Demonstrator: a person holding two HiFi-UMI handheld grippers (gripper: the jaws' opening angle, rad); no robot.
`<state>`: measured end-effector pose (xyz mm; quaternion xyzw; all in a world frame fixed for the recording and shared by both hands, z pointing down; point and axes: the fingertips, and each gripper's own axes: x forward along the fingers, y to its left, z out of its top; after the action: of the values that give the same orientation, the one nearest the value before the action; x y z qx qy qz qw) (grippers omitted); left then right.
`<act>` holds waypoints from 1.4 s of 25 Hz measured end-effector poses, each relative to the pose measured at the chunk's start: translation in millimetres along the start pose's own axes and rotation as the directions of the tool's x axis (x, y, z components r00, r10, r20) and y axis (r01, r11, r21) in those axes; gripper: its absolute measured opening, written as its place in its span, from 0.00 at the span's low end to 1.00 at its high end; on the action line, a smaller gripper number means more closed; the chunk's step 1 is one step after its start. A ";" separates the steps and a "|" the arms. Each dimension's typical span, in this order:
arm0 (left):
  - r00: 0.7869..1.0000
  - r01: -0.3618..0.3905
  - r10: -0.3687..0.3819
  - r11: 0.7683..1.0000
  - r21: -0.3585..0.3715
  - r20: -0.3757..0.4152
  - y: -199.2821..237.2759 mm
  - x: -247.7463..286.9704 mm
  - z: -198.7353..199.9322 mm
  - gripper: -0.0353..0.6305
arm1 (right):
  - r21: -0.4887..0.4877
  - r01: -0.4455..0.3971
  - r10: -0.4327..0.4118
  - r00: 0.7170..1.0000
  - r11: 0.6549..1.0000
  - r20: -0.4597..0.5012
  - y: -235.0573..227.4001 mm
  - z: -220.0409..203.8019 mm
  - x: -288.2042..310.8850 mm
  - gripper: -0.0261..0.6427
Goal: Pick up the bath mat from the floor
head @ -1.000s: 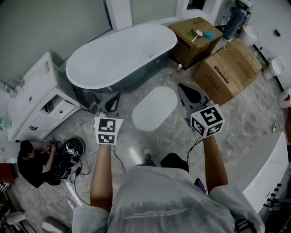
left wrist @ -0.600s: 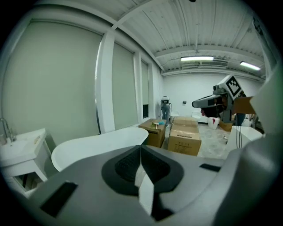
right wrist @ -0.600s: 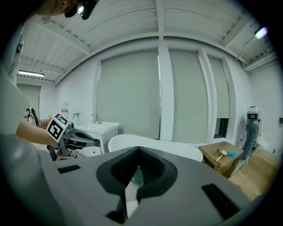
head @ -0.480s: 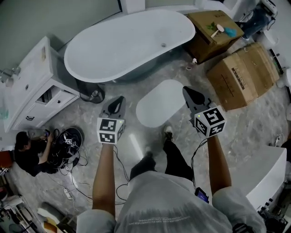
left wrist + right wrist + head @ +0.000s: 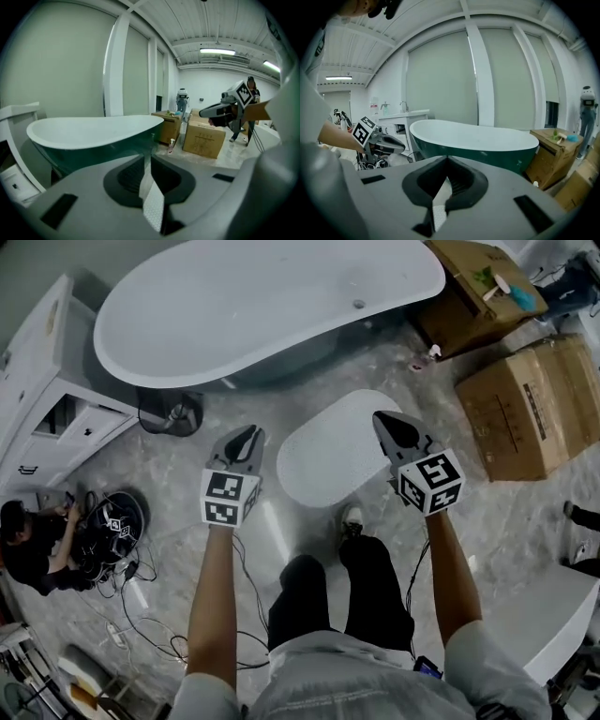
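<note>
The bath mat [image 5: 328,454] is seen flat on the floor [image 5: 525,521], ungrasped; the left gripper [image 5: 246,434] and right gripper [image 5: 387,422] are held closed, empty.

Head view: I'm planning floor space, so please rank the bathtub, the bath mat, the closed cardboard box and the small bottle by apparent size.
1. bathtub, clearly the largest.
2-3. bath mat and closed cardboard box: they look about alike, and the frame edge cuts off the box, so I won't rank them.
4. small bottle, the smallest.
</note>
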<state>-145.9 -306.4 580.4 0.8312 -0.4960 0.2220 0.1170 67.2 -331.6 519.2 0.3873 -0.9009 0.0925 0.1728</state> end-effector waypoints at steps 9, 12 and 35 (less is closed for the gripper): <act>0.994 -0.010 -0.006 0.991 -0.133 -0.113 8.8 120.8 -195.6 0.27 | 0.026 -0.058 0.060 0.996 0.998 -0.068 -27.0 -179.7 109.7 0.05; 0.992 -0.020 -0.001 0.985 -0.172 -0.125 14.6 156.2 -251.4 0.29 | 0.051 -0.060 0.063 0.996 0.997 -0.060 -36.4 -232.7 142.2 0.05; 0.905 -0.037 -0.113 0.939 -0.343 -0.409 -9.3 299.5 -549.4 0.53 | 0.126 -0.060 0.084 0.978 0.990 -0.189 -33.8 -449.0 212.5 0.05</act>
<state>-154.1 -305.4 1206.2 0.7397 -0.4733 0.3046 0.3688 63.4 -361.2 1016.1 0.3532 -0.8861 0.1899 0.2325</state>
